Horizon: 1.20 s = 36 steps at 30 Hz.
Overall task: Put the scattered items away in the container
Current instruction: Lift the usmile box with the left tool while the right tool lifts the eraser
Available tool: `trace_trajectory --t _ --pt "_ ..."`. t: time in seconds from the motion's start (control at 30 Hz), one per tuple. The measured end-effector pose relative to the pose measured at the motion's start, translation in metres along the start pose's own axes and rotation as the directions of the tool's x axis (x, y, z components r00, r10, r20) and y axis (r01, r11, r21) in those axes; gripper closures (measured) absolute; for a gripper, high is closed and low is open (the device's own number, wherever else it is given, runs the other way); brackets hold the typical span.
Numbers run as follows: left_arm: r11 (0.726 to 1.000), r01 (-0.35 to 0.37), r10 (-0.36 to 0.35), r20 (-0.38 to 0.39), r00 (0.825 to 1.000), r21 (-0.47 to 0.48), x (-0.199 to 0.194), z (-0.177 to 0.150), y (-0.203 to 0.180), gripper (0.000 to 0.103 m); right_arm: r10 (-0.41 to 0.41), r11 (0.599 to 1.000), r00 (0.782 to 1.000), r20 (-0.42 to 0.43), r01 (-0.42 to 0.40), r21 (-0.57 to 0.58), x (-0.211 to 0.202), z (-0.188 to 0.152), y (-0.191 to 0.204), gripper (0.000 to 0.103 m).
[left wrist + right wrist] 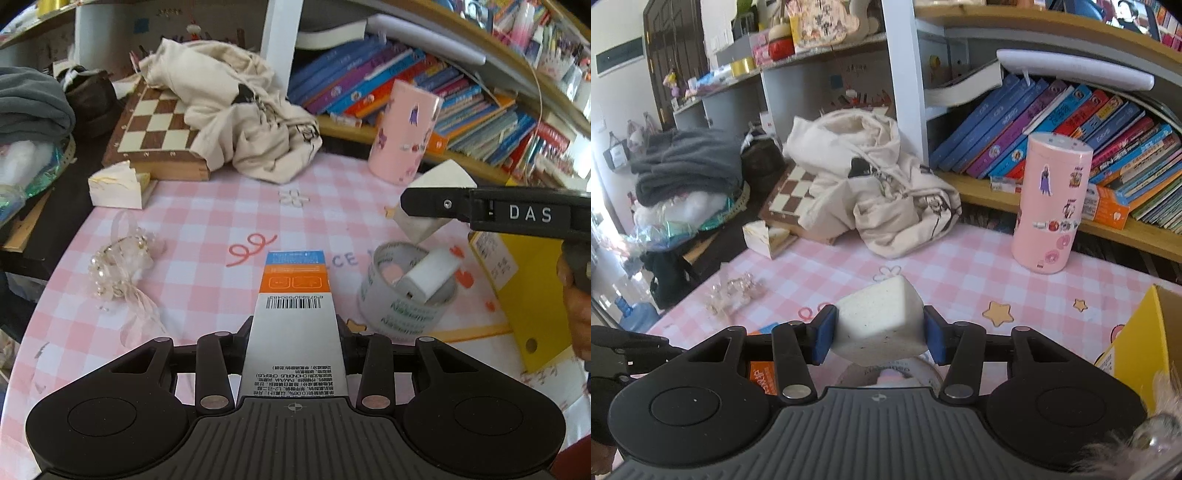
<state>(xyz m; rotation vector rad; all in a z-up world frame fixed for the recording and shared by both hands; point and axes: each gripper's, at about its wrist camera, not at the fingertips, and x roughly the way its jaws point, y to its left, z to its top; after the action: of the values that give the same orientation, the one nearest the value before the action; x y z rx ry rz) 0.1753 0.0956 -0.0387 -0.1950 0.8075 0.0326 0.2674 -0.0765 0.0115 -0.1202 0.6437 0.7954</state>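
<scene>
While both claws grip, pink-checked surface point(207, 221) lies bare mid-left.
Left claw point(293, 332) clamps the long orange-and-silver carton point(293, 314); right claw point(879, 332) pinches a white foam block point(881, 325) above the round tape-roll container point(402, 302), beside the yellow cardboard box point(1141, 347) at the right edge.

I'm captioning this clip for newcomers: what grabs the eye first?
Each gripper grips something: the left gripper a long toothpaste box, the right gripper a white sponge block, above a pink checked tablecloth. Behind stand a pink sticker-covered canister and a crumpled cream cloth over a chessboard.
</scene>
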Motion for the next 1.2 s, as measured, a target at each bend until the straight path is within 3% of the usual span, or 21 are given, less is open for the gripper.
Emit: trace_trajectory --t 0.27,0.7,1.2 --pt "0.999 0.015 -0.012 0.06 0.998 -0.043 -0.022 0.003 0.001 0.065 -0.006 1.0 0.999 0.034 0.005 0.022 -0.018 0.001 -0.001 0.058" --pt "0.997 0.021 -0.014 0.101 0.995 -0.068 -0.044 -0.004 -0.002 0.065 0.021 1.0 1.0 0.013 -0.022 0.007 -0.033 -0.005 0.01 0.058" --pt "0.997 0.041 -0.031 0.128 0.991 -0.071 -0.091 -0.034 -0.007 0.065 0.035 0.999 0.999 -0.033 -0.036 -0.023 -0.073 -0.041 0.042 0.058"
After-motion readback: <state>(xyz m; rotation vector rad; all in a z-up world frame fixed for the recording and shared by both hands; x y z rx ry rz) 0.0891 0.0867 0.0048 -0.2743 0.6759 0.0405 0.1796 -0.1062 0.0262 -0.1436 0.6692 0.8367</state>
